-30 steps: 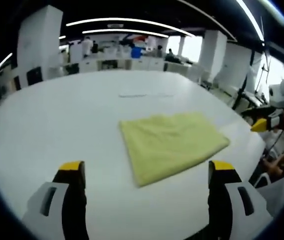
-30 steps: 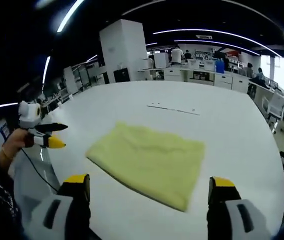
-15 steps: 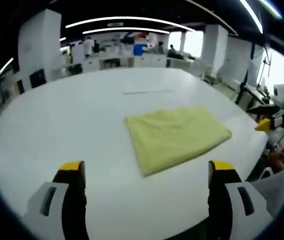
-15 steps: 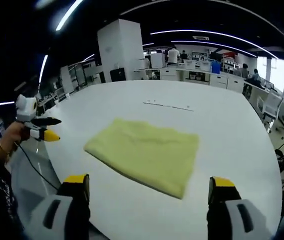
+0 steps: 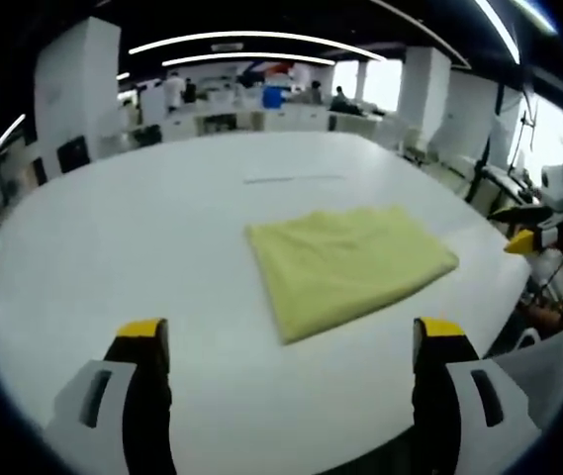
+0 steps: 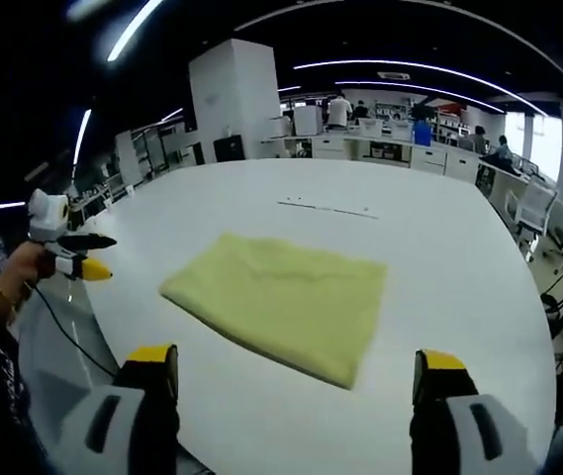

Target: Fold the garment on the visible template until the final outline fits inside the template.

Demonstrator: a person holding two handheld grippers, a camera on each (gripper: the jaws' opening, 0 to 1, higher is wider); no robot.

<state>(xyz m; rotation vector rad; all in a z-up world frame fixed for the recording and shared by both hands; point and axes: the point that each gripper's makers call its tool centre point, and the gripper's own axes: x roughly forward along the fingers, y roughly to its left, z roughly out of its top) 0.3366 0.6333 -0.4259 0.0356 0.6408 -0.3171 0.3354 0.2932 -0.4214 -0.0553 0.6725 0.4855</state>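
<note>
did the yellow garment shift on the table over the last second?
Cannot tell for sure. The yellow garment keeps its folded shape and its offset from the thin line on the table; only the cameras moved.

No text, label, brand, number or sign can be read in either the left gripper view or the right gripper view; both are too soft and distant to show any lettering.
</note>
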